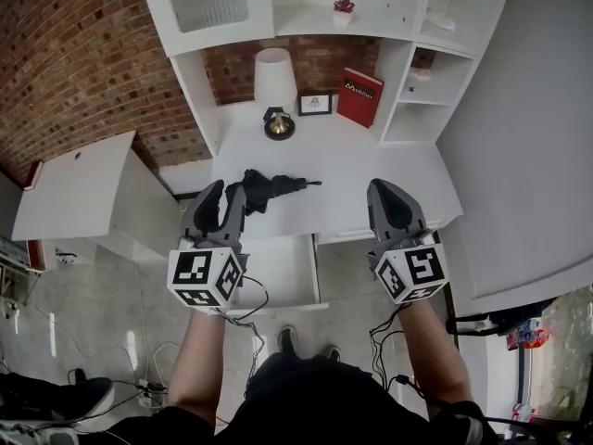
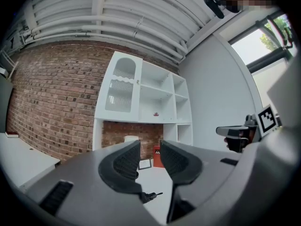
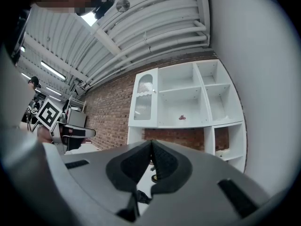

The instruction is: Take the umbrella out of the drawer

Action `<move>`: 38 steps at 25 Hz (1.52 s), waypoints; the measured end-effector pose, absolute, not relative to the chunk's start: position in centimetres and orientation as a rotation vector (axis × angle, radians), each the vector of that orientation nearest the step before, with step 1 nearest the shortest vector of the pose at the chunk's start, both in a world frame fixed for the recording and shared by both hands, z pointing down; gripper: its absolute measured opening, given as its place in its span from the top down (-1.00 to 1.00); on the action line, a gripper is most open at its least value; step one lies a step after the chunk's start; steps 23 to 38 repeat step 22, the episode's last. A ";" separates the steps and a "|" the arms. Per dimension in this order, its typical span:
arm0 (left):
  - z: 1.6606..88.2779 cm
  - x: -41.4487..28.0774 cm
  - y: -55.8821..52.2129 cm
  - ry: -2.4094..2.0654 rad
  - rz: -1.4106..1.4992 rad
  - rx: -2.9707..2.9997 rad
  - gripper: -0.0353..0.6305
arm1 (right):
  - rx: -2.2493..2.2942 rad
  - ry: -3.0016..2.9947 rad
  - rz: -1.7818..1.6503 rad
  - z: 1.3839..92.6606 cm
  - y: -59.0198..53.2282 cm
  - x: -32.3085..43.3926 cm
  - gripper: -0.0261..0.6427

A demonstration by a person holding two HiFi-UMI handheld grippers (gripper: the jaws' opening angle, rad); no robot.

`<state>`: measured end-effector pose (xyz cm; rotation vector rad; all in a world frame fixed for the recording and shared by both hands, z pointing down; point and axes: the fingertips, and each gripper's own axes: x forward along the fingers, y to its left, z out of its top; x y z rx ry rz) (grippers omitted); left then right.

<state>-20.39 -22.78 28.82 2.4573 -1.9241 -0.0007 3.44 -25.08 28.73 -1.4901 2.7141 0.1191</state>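
The black folded umbrella [image 1: 267, 187] lies on the white desk top [image 1: 371, 160], above the open drawer [image 1: 283, 269]. My left gripper [image 1: 225, 193] hovers level at the desk's front edge, just left of the umbrella. Its jaws stand a little apart with nothing between them [image 2: 150, 147]. The umbrella's tip [image 2: 151, 196] shows low under those jaws. My right gripper [image 1: 384, 188] is held at the desk's front right, apart from the umbrella, its jaws shut and empty [image 3: 151, 145].
On the back of the desk stand a white lamp [image 1: 273, 77], a round brass-and-black object [image 1: 279, 125], a small picture frame [image 1: 314, 104] and a red book [image 1: 359, 96]. A white panel [image 1: 79, 184] juts out at the left. Cables lie on the floor [image 1: 139, 360].
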 end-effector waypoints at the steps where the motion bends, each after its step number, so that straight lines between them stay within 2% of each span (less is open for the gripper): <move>1: 28.9 -20.4 -22.9 -1.922 0.001 2.458 0.51 | -1.488 2.713 0.116 28.8 -25.1 3.4 0.93; 38: 29.6 -19.3 -23.8 -1.925 0.046 2.455 0.51 | -1.458 2.723 0.106 29.1 -26.1 4.2 0.93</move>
